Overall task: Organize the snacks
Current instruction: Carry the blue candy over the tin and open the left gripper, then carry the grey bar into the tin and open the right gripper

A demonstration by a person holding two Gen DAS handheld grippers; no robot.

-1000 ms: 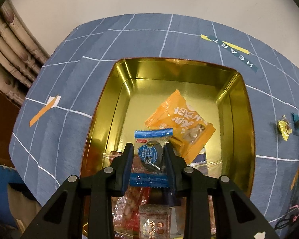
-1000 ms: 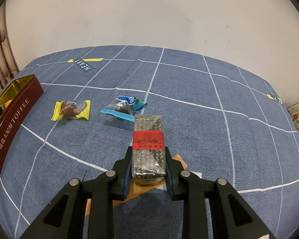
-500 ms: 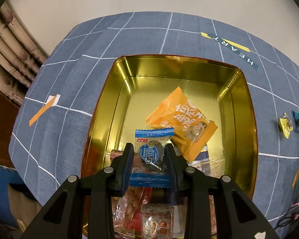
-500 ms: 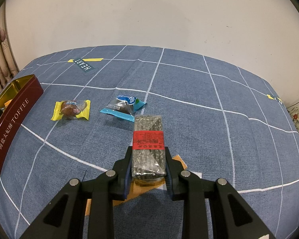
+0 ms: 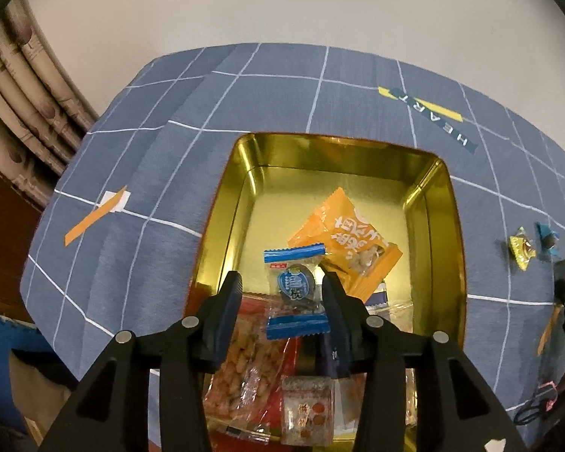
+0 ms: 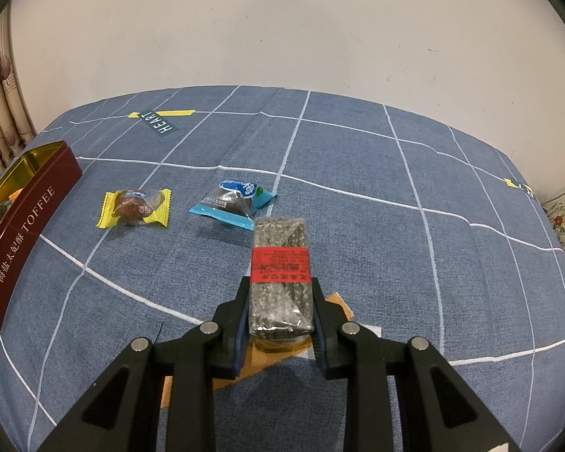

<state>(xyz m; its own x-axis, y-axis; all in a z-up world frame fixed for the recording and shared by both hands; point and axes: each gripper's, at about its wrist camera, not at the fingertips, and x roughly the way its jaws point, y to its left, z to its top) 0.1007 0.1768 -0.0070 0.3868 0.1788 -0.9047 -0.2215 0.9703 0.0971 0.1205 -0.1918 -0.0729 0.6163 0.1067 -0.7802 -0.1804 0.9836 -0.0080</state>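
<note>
My left gripper (image 5: 282, 286) is open above the gold tin (image 5: 442, 203). A blue-wrapped candy (image 5: 295, 292) sits loose between its spread fingers, over the other snacks in the tin. An orange snack bag (image 5: 346, 241) lies in the tin's middle. My right gripper (image 6: 280, 293) is shut on a dark sesame bar with a red label (image 6: 280, 275), held above the blue tablecloth. A yellow-wrapped candy (image 6: 133, 209) and a blue-wrapped candy (image 6: 235, 203) lie on the cloth ahead of it. The tin's dark red side marked TOFFEE (image 6: 22, 233) is at the far left.
Several snack packets (image 5: 245, 369) fill the tin's near end. Orange tape (image 6: 267, 358) marks the cloth under my right gripper. A HEART label (image 6: 158, 124) lies at the back. Curtains (image 5: 22, 86) hang to the left, past the table edge.
My left gripper's fingers have spread apart and let go of the blue-wrapped candy, and the gripper has drawn back from the tin. My right gripper has held still with the bar.
</note>
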